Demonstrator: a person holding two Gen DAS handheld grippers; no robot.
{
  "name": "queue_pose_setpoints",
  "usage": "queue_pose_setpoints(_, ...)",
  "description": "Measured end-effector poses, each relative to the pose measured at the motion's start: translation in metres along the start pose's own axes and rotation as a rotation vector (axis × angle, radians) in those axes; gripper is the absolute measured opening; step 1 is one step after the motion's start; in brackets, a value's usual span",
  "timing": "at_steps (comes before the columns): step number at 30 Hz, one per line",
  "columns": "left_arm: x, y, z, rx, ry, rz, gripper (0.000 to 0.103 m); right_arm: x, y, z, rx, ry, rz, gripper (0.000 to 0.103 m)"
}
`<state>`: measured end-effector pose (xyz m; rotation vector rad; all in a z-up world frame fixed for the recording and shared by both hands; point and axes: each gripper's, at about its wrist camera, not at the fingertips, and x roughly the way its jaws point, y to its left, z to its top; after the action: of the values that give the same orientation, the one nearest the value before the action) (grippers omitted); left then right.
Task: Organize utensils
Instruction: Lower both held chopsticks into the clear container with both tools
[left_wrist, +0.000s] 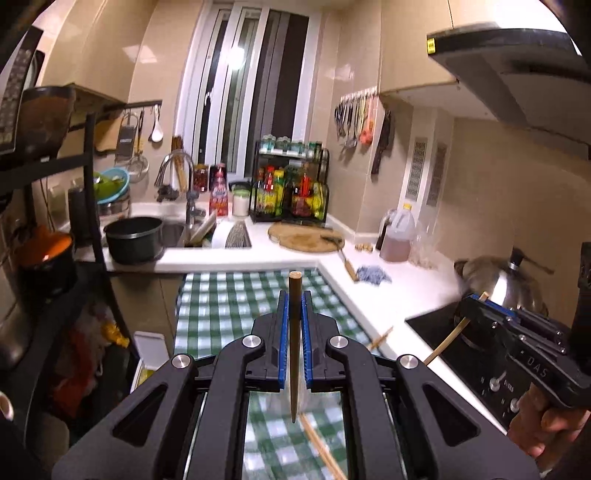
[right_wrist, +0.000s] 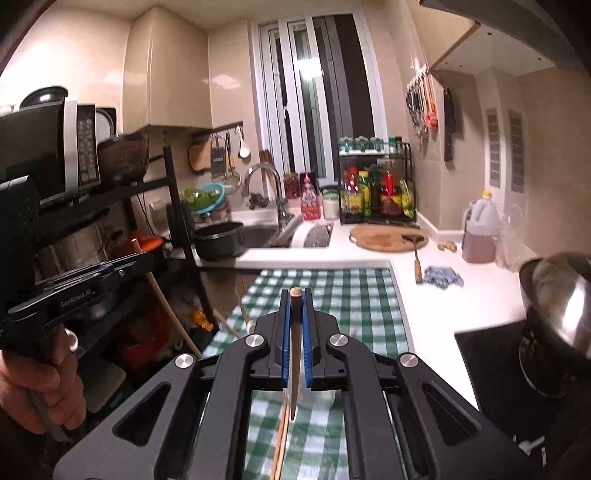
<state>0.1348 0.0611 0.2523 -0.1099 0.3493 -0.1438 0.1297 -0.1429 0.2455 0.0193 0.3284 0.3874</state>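
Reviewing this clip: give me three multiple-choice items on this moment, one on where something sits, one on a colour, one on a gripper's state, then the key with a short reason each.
1. Where is the round wooden cutting board?
A. in the sink
B. on the white counter in front of the condiment rack
C. on the checked cloth

2. What colours is the checked cloth?
A. red and white
B. blue and yellow
C. green and white

3. What state is the left gripper in?
A. shut on a chopstick
B. wide open, nothing in it
C. shut on a spoon

Key: B, the board lies on the counter below the condiment rack; C, the squares are green and white; A, the blue pads press on a dark chopstick that stands upright between them.
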Motion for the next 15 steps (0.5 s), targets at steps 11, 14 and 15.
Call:
queue_pose_setpoints(11, 0.049, 0.003, 0.024, -0.019, -0.036, -0.007, 0.006, 0.039, 0.0, 0.043, -0.012, -0.108, -0.018, 0.006)
queue_pose_setpoints(14, 0.074, 0.008, 0.007, -0.022, 0.023, 0.001, 0.006, 0.066, -0.003, 0.03, -0.019, -0.056, -0.032, 0.006)
queue_pose_setpoints(15, 0.078, 0.01, 0.003, -0.02, 0.033, 0.0, 0.007, 0.074, -0.004, 0.025, -0.018, -0.039, -0.035, 0.006)
